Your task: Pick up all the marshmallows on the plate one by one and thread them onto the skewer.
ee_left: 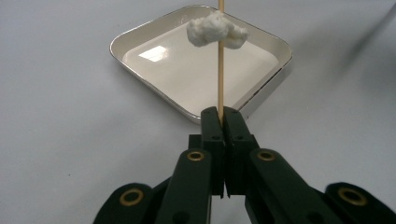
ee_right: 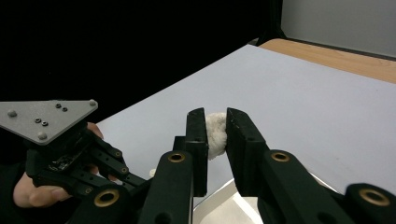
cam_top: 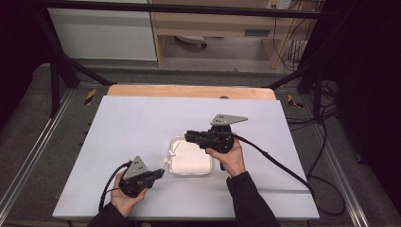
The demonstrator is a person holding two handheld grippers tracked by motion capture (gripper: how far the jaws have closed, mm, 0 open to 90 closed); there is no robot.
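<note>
Wooden and thin, the skewer [ee_left: 220,60] stands clamped in the fully closed left gripper [ee_left: 223,114], held up over the tray [ee_left: 140,70] so a white lump [ee_left: 215,30] already threaded on it stays clear of the table [ee_left: 56,140]. The tray itself looks empty. Beyond it the right gripper [ee_right: 215,128], narrowly parted, pinches a second lump [ee_right: 215,133] above the tray, probably for spearing onto the skewer.
</note>
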